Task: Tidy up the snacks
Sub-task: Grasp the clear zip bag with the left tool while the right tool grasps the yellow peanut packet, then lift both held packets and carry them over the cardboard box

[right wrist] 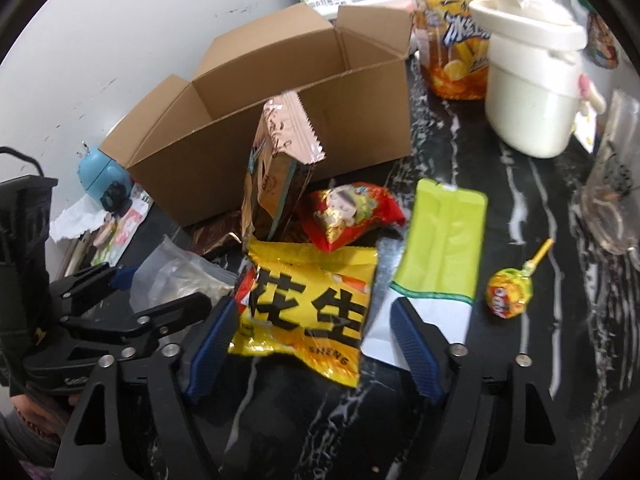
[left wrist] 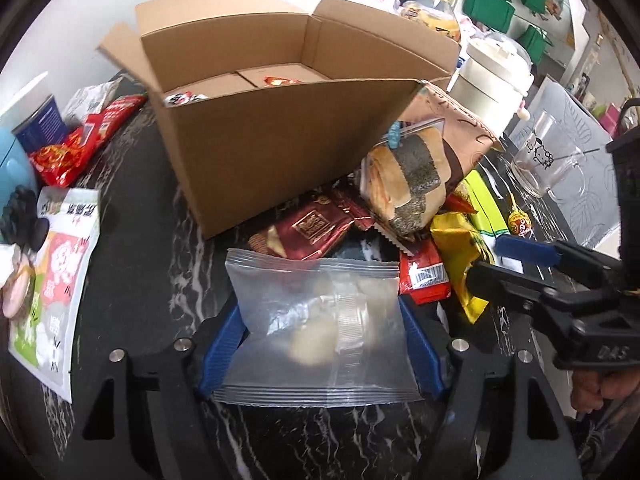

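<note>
Straddling the yellow peanut bag (right wrist: pixel 308 308) printed "花生", right tool (right wrist: pixel 316 336) gapes; left tool (left wrist: pixel 320 344) pinches clear pouch (left wrist: pixel 320 328).

Each hand-held black plastic gripper (left wrist: pixel 322 344) (right wrist: pixel 312 340) carries two blue ribbed finger pads (left wrist: pixel 222 350) (right wrist: pixel 210 346), silver round screws (left wrist: pixel 117 355) (right wrist: pixel 521 359) at the pivots, and triangular cut-outs in the arms.

The cardboard box (left wrist: pixel 280 152) is matt brown paperboard. The clear plastic bag (left wrist: pixel 320 320) looks frosted and crinkled. The yellow peanut packet (right wrist: pixel 308 312) is glossy foil. The tabletop (right wrist: pixel 500 208) is polished black marble.
</note>
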`<action>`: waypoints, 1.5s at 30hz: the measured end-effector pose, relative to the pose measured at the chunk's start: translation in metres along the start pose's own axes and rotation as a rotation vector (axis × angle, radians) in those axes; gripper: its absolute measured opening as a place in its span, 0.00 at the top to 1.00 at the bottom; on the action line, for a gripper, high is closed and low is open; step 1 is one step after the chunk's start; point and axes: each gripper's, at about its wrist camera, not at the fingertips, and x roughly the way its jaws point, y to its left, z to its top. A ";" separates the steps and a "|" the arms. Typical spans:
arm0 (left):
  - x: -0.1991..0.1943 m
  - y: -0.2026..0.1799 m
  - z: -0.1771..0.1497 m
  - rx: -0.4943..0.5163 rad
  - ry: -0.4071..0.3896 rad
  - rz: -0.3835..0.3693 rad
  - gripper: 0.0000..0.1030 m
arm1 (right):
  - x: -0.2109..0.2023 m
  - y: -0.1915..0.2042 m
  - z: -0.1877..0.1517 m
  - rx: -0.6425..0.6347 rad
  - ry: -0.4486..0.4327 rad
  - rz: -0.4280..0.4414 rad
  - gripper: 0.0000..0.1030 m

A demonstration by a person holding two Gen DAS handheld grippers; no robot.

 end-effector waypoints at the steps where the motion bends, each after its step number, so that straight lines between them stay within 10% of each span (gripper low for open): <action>1: -0.001 0.001 -0.001 -0.004 0.001 0.004 0.28 | 0.002 0.001 0.000 0.001 -0.003 0.005 0.27; 11: -0.014 0.012 -0.016 -0.042 0.013 0.037 0.28 | 0.000 0.008 -0.002 -0.022 -0.015 -0.013 0.46; 45: -0.020 -0.043 -0.052 0.096 0.042 0.061 0.24 | -0.031 0.021 -0.065 -0.111 0.081 -0.082 0.44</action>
